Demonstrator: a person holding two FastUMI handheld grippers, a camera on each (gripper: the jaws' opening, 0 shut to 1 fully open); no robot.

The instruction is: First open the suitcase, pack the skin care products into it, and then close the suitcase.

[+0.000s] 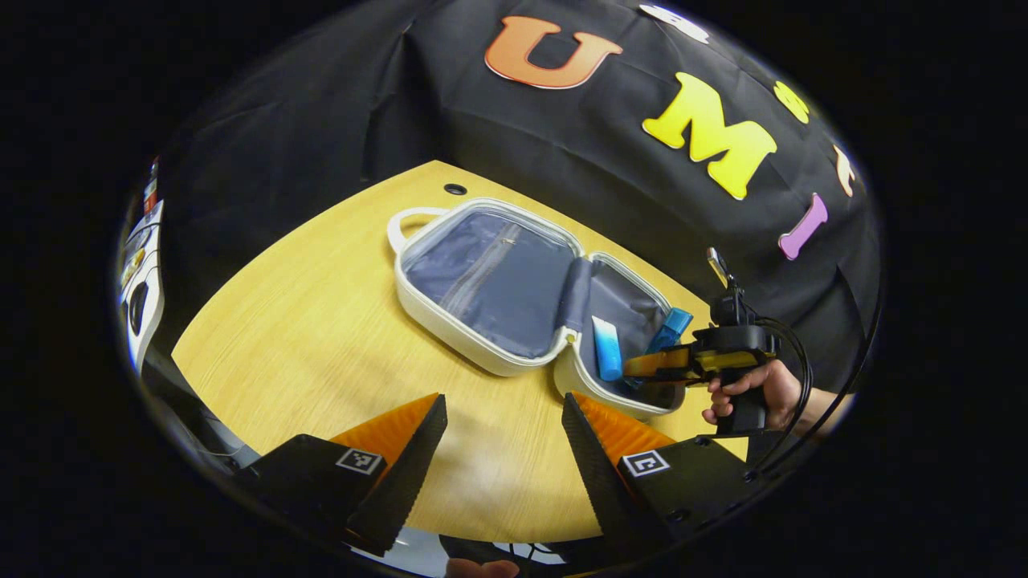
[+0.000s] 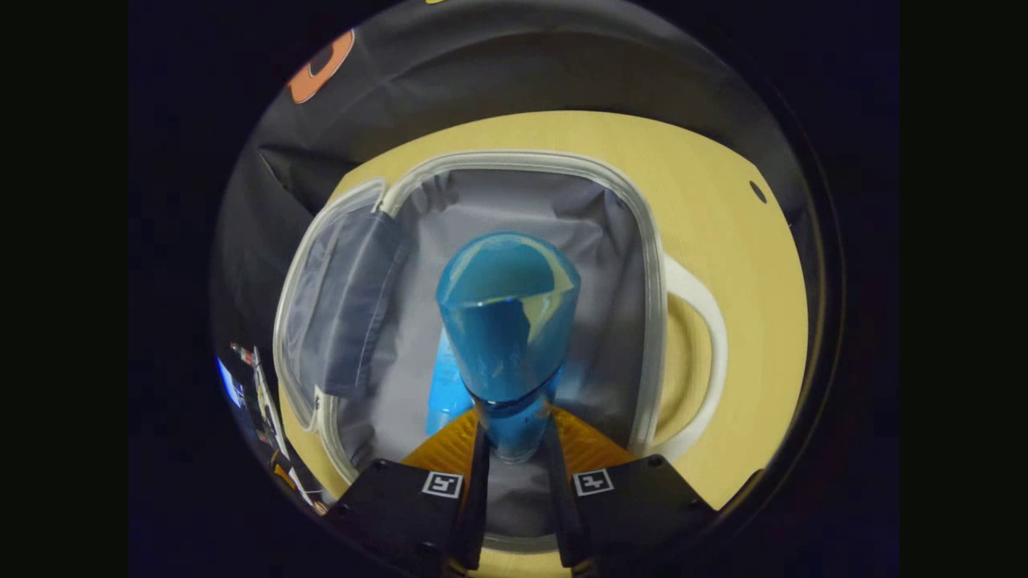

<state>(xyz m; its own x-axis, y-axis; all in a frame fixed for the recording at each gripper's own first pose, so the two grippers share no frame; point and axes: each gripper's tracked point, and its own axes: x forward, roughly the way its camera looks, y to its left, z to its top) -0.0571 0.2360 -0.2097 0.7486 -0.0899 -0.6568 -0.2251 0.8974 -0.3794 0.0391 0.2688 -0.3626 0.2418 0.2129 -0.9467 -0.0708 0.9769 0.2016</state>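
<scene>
A white suitcase [image 1: 450,321] lies open on the wooden table, both grey-lined halves facing up. A blue and white tube [image 1: 607,347] rests in its right half. My right gripper [image 1: 642,365], held by a hand, hovers over that half, shut on a blue bottle [image 1: 671,327]. In the right gripper view the blue bottle [image 2: 506,321] stands between the fingers [image 2: 462,437] above the grey lining [image 2: 530,209], with the tube [image 2: 446,385] beneath it. My left gripper [image 1: 504,437] is open over the table, in front of the suitcase and apart from it.
The wooden table [image 1: 305,337] has bare room left of the suitcase and a small dark hole [image 1: 454,189] near its far edge. The suitcase handle [image 2: 707,353] sticks out on the side. Shelving with small items [image 1: 140,257] stands at far left.
</scene>
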